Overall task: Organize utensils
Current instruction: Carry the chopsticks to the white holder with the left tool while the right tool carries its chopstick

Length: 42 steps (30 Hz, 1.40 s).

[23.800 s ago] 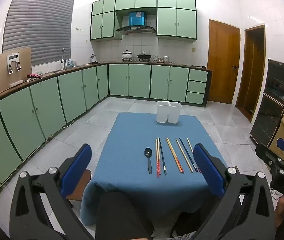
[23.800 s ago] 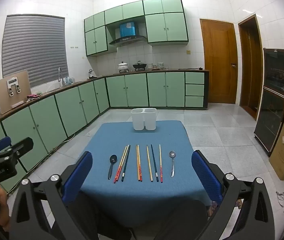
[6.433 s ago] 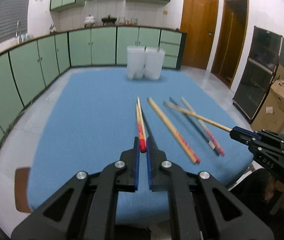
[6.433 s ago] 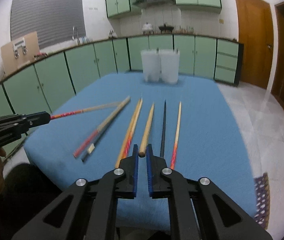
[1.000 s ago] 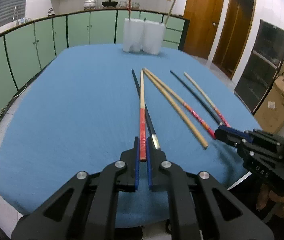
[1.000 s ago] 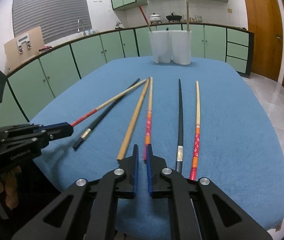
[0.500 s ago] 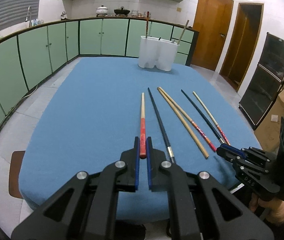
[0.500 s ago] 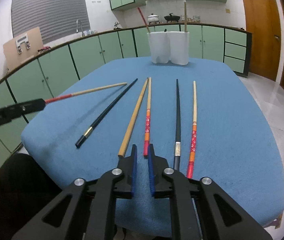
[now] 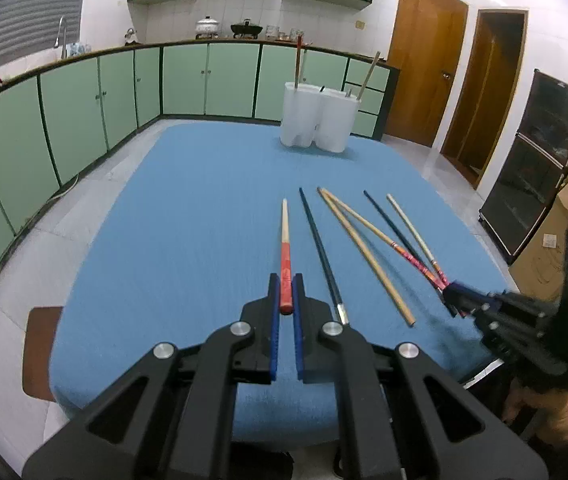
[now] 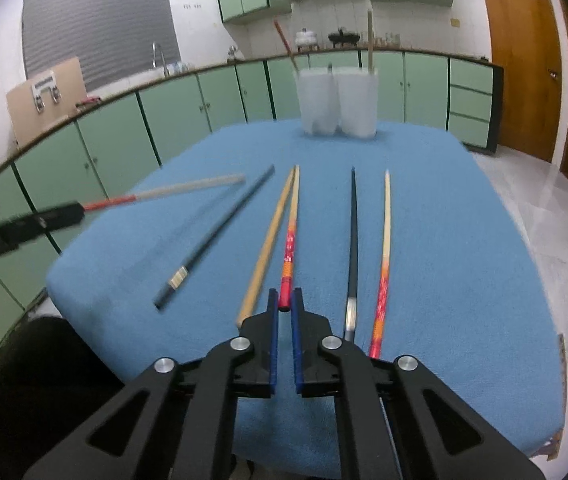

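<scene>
My left gripper (image 9: 287, 298) is clamped on a red-ended chopstick (image 9: 285, 248), lifted off the blue tablecloth (image 9: 187, 216). My right gripper (image 10: 285, 306) is closing on the red end of a second chopstick (image 10: 290, 240). Just beside it lie a plain wooden stick (image 10: 265, 244) on the left and a black one (image 10: 352, 240) on the right. The white holder (image 10: 338, 100) stands at the far edge, nothing blocking the way.

Holder (image 9: 315, 120) contents mostly hidden
</scene>
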### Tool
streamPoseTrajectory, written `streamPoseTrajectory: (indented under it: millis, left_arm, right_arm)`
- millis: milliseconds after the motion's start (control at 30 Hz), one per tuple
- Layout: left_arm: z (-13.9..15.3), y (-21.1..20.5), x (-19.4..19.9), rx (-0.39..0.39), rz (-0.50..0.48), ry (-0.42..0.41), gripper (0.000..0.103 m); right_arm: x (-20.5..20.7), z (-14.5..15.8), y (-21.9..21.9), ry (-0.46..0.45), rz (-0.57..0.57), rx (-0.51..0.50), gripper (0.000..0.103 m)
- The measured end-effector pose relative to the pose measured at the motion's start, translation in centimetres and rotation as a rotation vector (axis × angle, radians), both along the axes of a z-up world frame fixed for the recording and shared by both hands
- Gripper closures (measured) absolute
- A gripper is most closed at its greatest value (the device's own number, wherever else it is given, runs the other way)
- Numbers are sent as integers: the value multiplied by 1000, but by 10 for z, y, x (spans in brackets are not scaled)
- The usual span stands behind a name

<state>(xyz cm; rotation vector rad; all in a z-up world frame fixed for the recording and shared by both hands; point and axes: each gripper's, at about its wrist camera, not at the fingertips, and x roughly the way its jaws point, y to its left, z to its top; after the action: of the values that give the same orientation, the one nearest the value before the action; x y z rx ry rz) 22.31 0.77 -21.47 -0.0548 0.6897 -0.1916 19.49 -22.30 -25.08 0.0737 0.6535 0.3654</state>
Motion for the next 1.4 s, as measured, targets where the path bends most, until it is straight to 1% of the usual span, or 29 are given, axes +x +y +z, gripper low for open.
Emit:
streamPoseTrajectory:
  millis: [167, 333, 433, 567, 667, 800, 967, 1167, 1400]
  left_arm:
    - [25, 2, -1, 4, -18, -33, 98]
    - [52, 8, 7, -10, -29, -72, 98]
    - [66, 11, 19, -10, -42, -87, 98]
    - [80, 12, 45, -16, -68, -76, 98]
    - [90, 13, 67, -12, -85, -63, 98]
    - [100, 11, 94, 5, -107, -44, 98]
    - [110, 8, 113, 26, -115, -40, 98]
    - [115, 2, 128, 43, -145, -44, 98]
    - [115, -5, 145, 60, -171, -44, 98]
  right_arm:
    - [5, 42, -4, -53, 8, 37, 97]
    - [19, 78, -3, -103, 25, 46, 97]
    - [37, 97, 2, -128, 43, 27, 97]
    - [67, 120, 7, -138, 68, 5, 97]
    - [98, 137, 12, -136, 94, -14, 97]
    - [132, 152, 18, -115, 121, -27, 97]
    - [168, 162, 26, -83, 159, -51, 97]
    - [197, 168, 34, -49, 193, -69, 97]
    - [215, 169, 37, -27, 208, -82, 97]
